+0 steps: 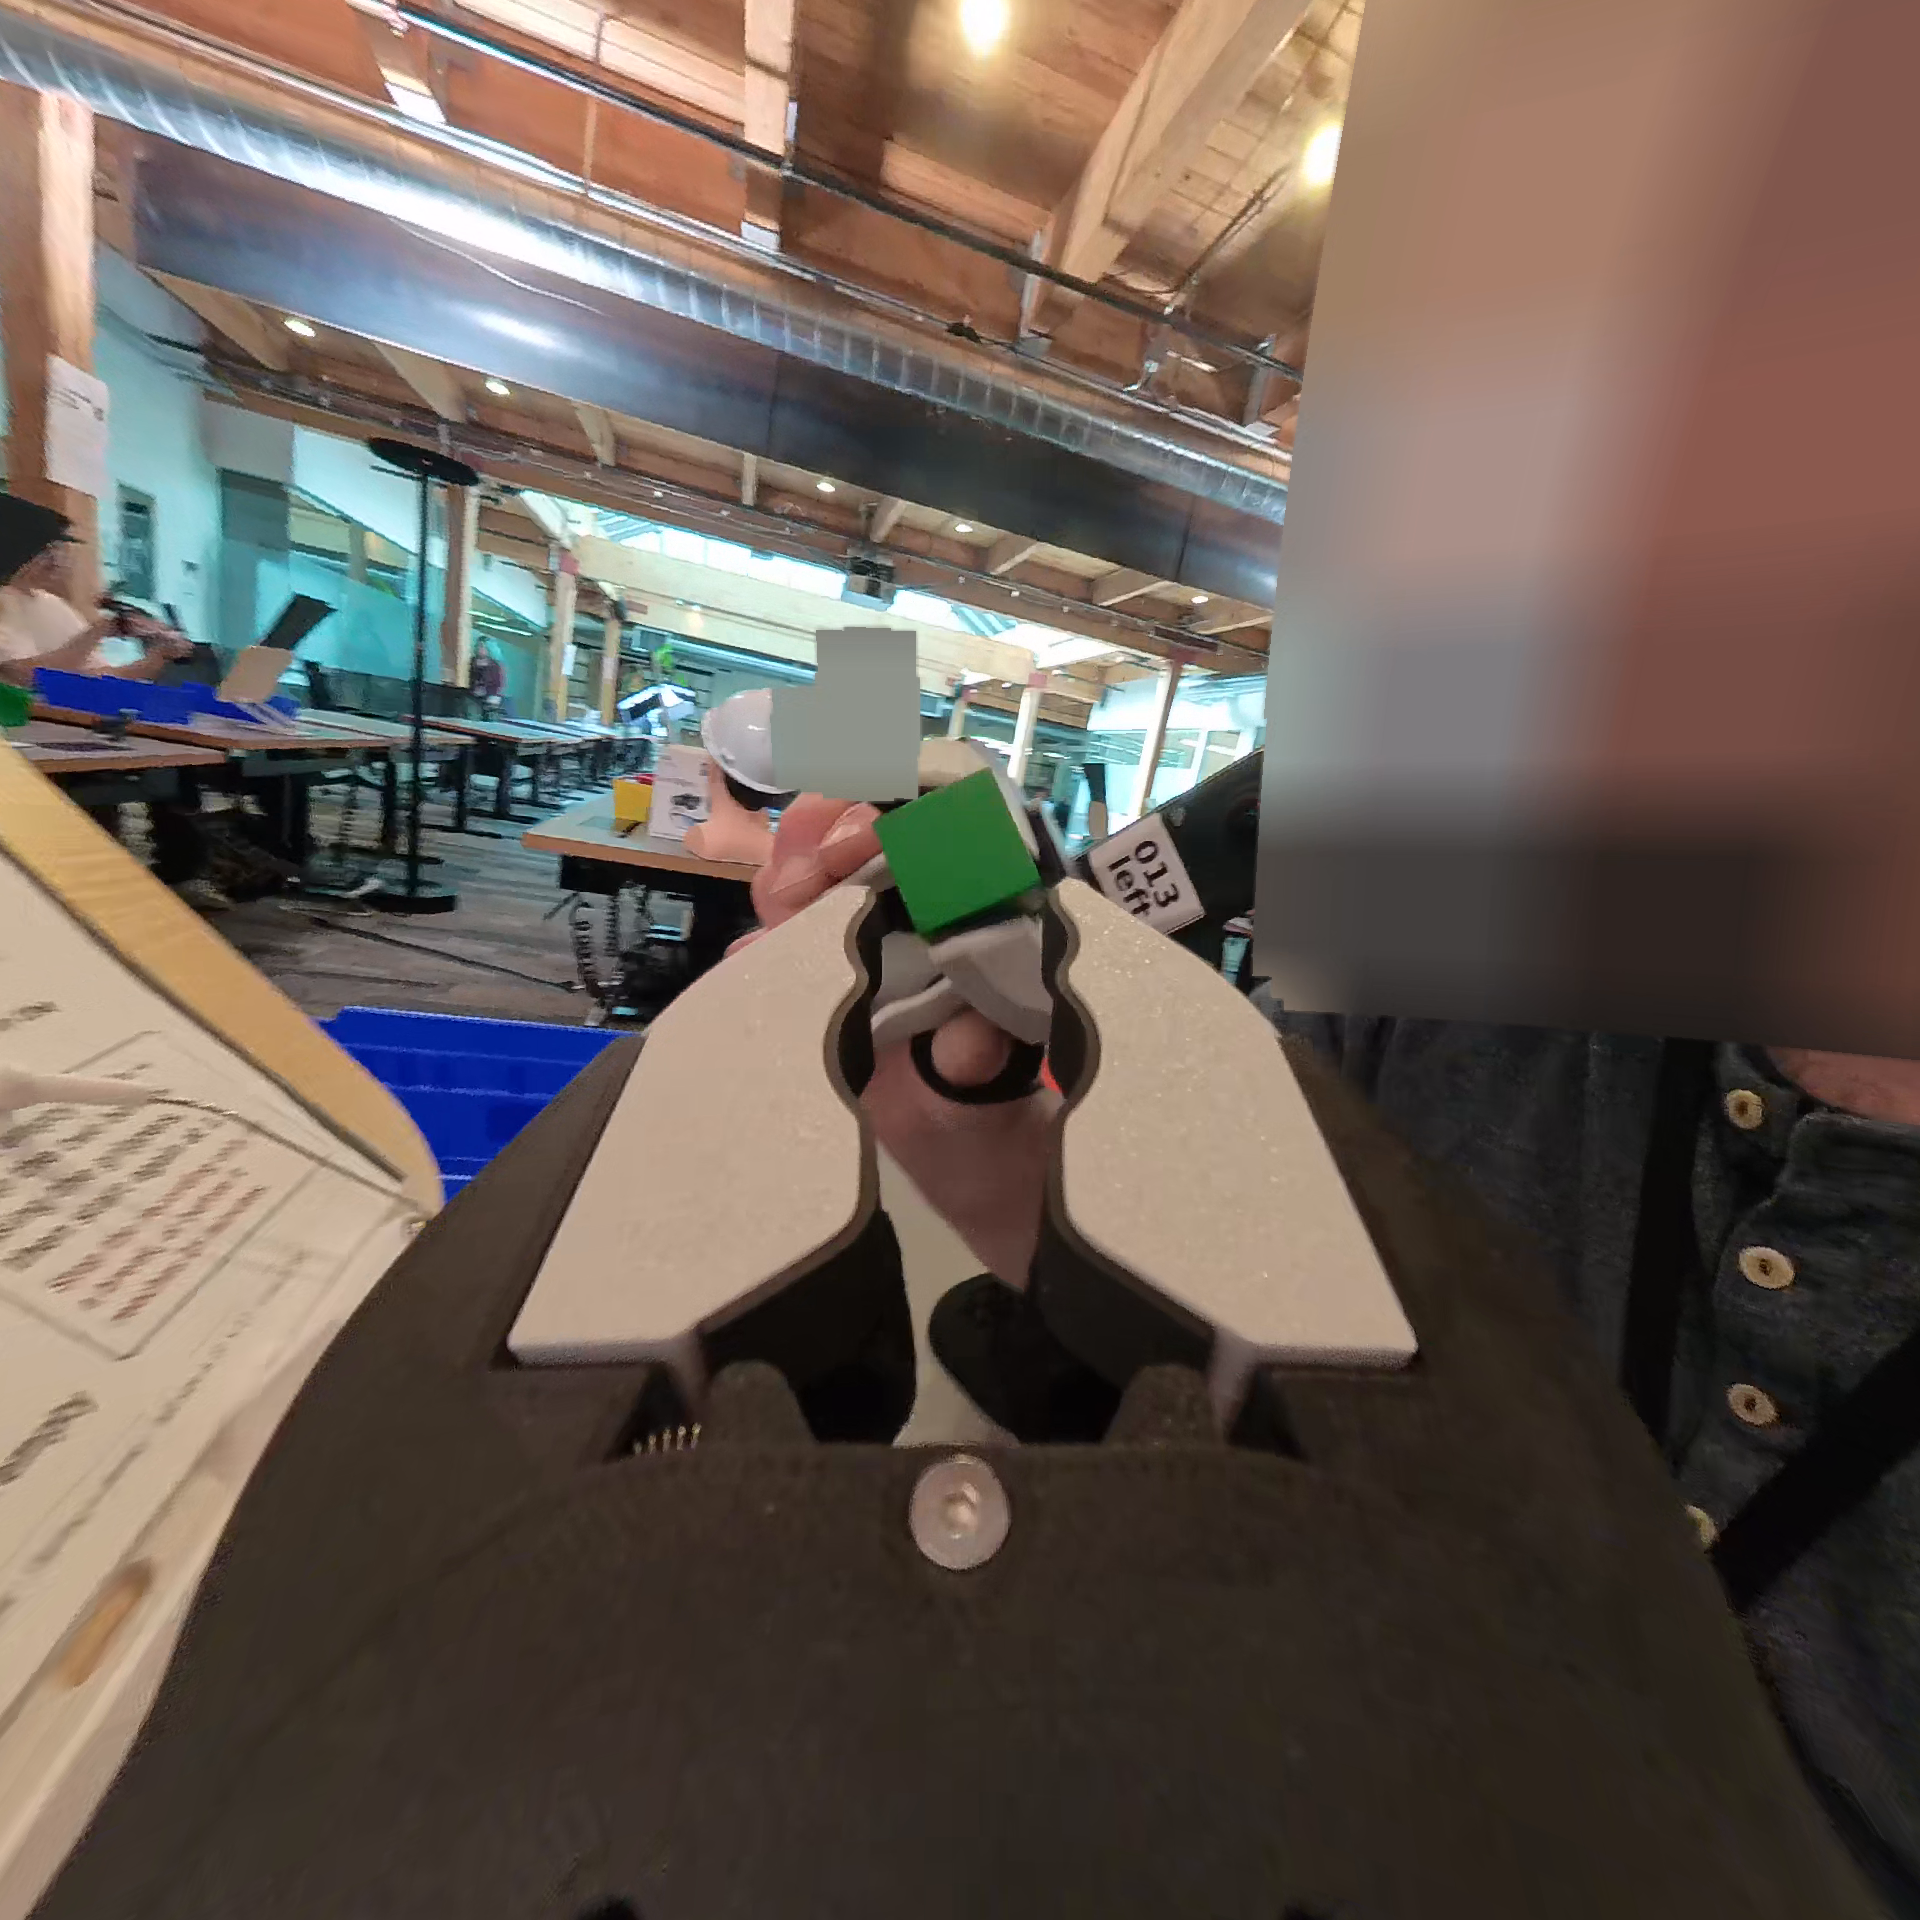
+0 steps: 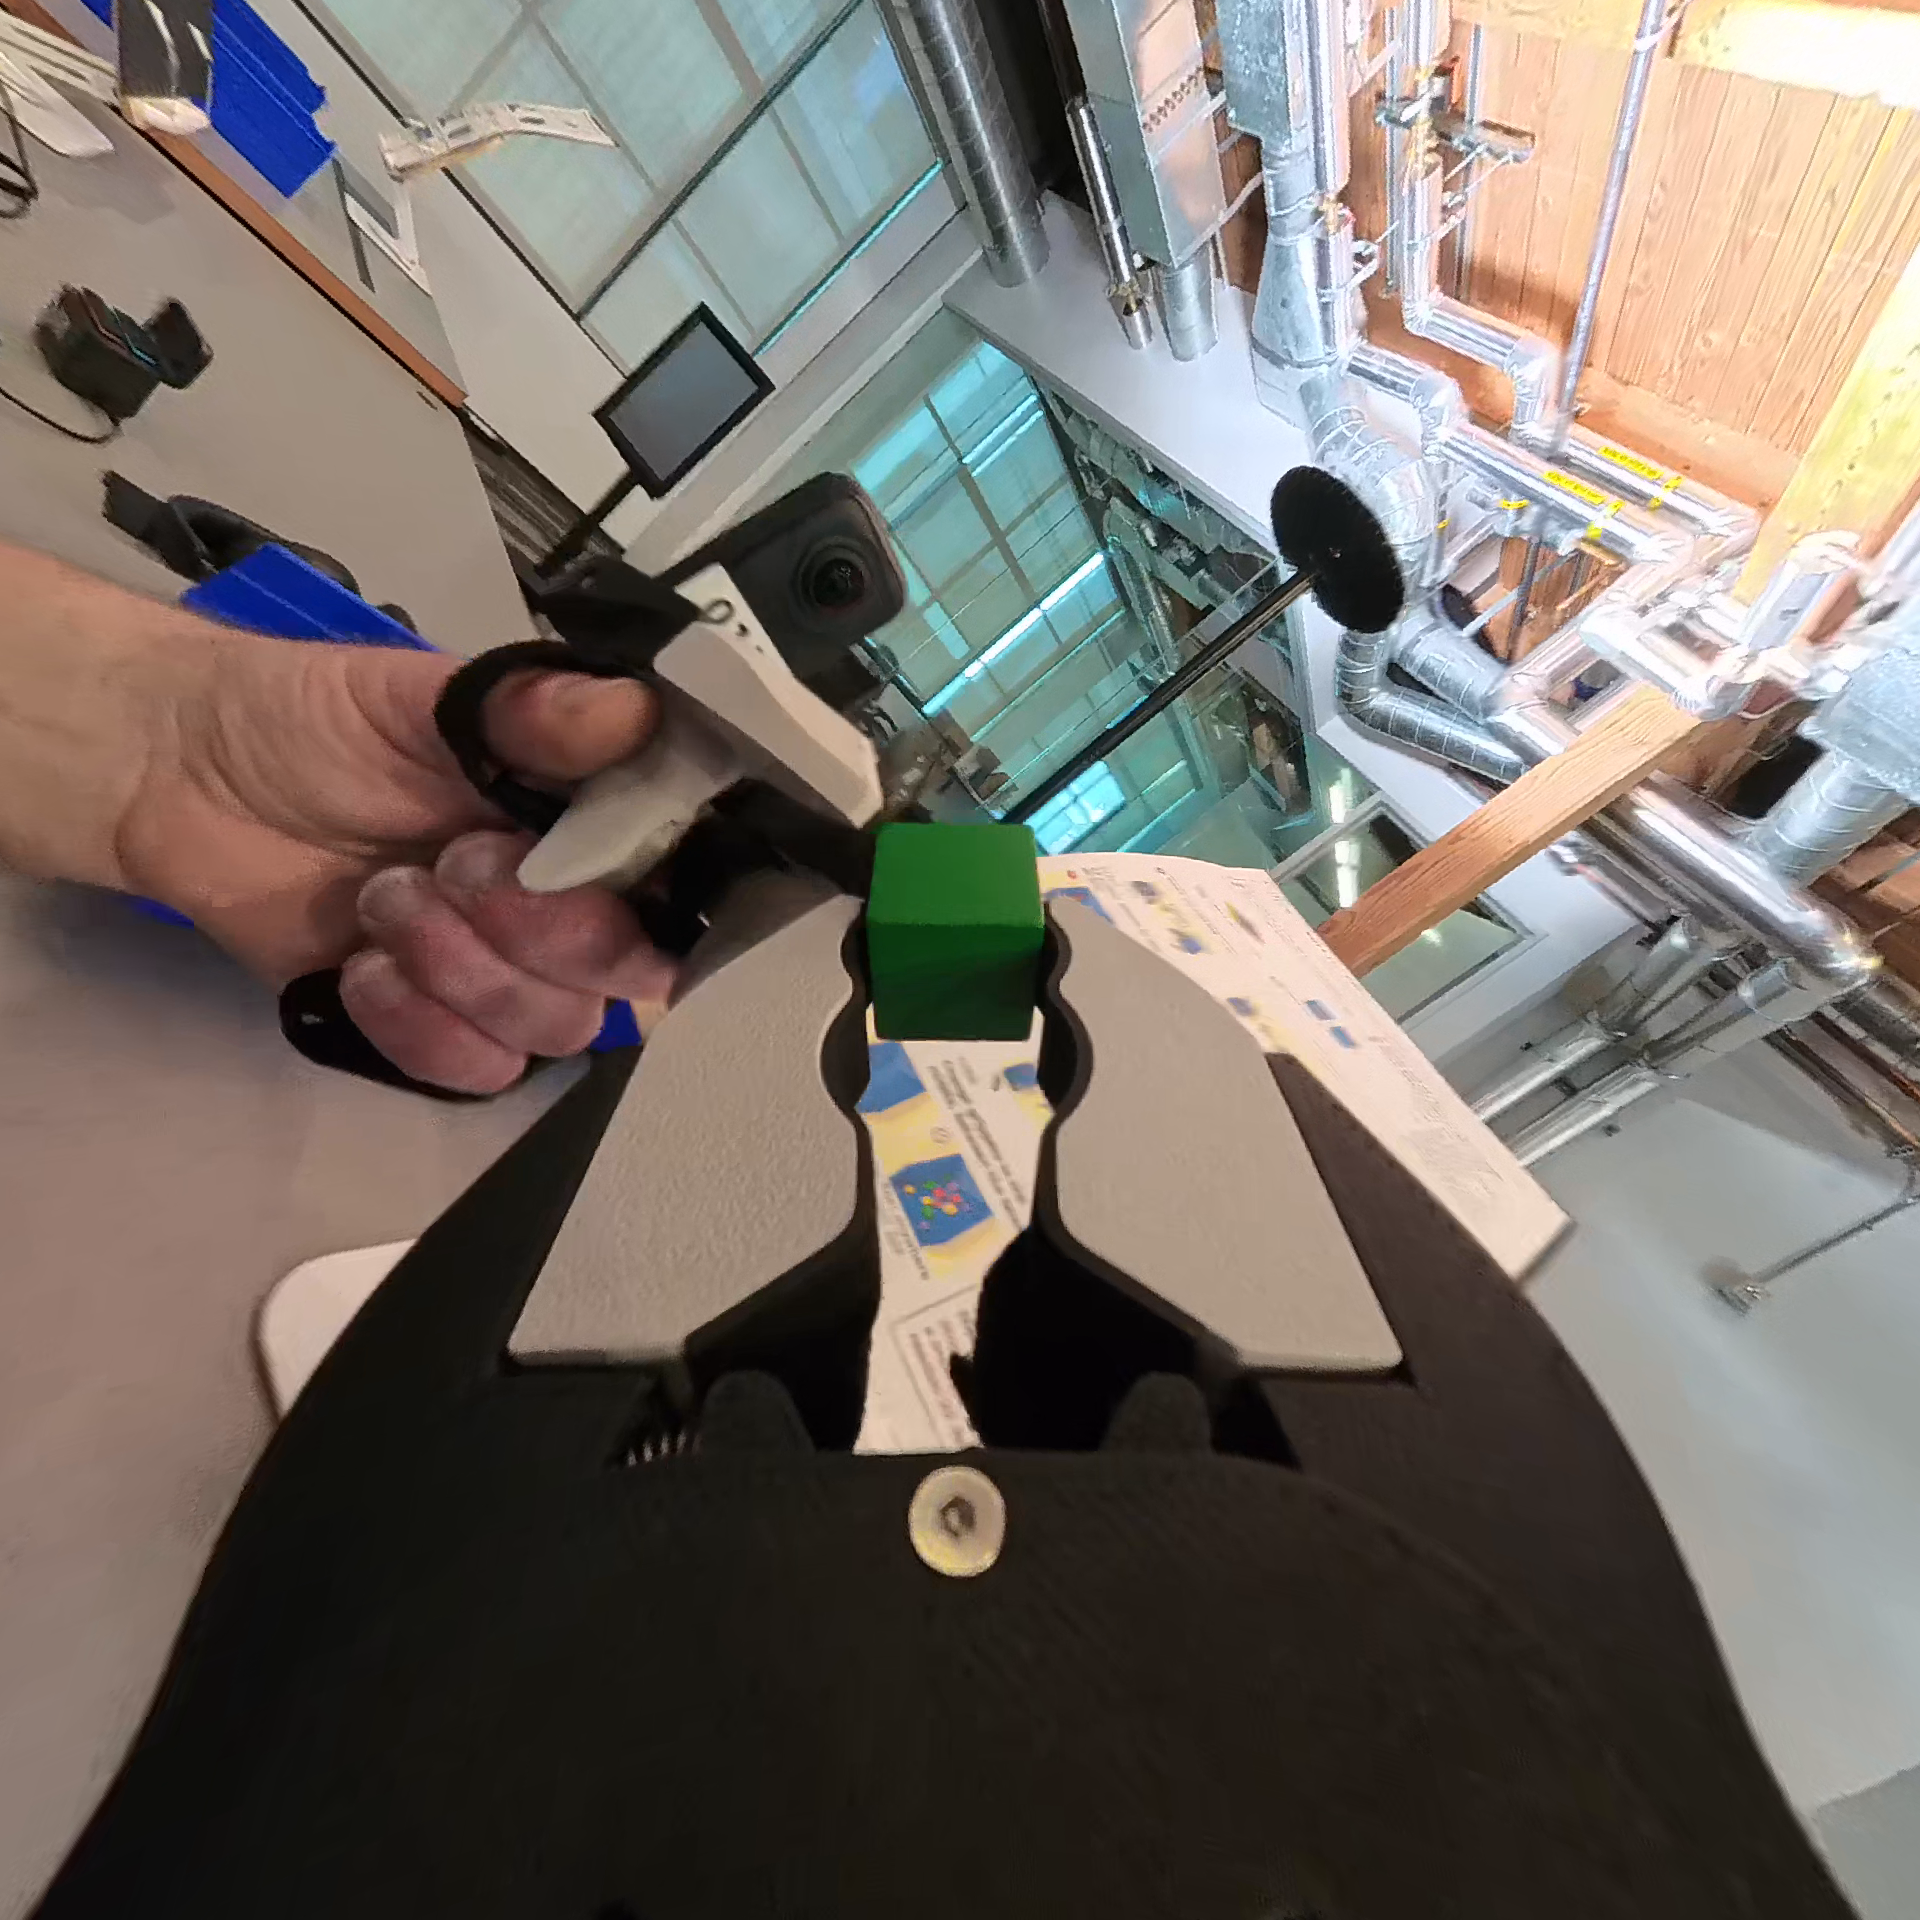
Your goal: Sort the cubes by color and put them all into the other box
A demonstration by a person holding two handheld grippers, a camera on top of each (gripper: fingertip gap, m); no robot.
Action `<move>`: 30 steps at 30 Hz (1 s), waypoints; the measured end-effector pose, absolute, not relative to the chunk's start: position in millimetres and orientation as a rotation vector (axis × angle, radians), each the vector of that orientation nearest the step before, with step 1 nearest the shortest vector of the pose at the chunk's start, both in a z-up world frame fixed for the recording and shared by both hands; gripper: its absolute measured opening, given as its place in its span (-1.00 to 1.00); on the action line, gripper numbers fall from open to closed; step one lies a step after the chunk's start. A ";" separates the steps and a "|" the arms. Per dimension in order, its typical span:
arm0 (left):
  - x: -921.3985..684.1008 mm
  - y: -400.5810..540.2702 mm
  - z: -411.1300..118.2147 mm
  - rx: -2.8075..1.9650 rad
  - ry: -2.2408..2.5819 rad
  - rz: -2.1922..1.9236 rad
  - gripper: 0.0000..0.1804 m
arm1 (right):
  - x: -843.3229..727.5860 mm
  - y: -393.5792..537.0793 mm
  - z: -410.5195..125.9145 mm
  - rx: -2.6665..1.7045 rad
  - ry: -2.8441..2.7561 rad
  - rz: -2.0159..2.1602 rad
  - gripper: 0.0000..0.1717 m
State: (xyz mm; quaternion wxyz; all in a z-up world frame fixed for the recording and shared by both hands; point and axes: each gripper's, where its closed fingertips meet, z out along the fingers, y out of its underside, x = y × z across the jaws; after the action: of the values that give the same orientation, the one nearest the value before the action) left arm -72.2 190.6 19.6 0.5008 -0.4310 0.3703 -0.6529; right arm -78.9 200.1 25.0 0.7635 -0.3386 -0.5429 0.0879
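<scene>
A green cube (image 2: 954, 935) is up in the air, well clear of the table (image 2: 135, 1195), and the two claws meet on it. In the right wrist view the right claw (image 2: 954, 940) is clenched on the cube. Its two grey fingertips (image 2: 1081, 935) press the cube's opposite sides, and the cube stands square between them with its top face past the tips. The left claw (image 2: 868, 831) comes in from the upper left of that view. One pale fingertip touches the cube's upper left corner, and the other is hidden behind the cube. A hand (image 2: 312, 831) wraps its handle, with one finger through a black loop. A printed sheet (image 2: 1299, 1039) lies slanted behind the cube.

In the left wrist view the cube (image 1: 956, 868) sits tilted at the very tips of the left claw (image 1: 956, 899), which closes on its two sides. The right claw (image 1: 987, 935) takes the cube from the far side across the other pair of faces, and its hand (image 1: 935, 1143) shows through the gap between the near fingers. A blue bin (image 1: 488, 1081) lies low on the left, behind a sheet (image 1: 156, 1195) at the frame's edge. A person's dark buttoned shirt (image 1: 1662, 1351) fills the right side.
</scene>
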 end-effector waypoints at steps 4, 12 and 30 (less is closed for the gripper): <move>-94.7 202.5 30.7 -1.032 0.857 -1.479 -0.98 | -39.9 227.4 45.1 -0.785 -1.143 0.065 -0.66; -124.0 216.3 44.0 -1.074 0.851 -1.182 -0.99 | 150.4 387.6 -7.8 -1.580 -0.854 -0.156 -0.66; -132.6 229.8 34.0 -1.196 0.898 -1.027 -1.00 | 275.8 487.2 -256.4 -2.374 -0.536 -0.191 -0.66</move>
State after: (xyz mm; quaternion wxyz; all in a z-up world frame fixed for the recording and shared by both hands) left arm -132.6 229.8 34.0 0.6159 -0.5194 0.3898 -0.4461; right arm 275.8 487.2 -256.4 0.3432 -0.9134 -0.2063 -0.0735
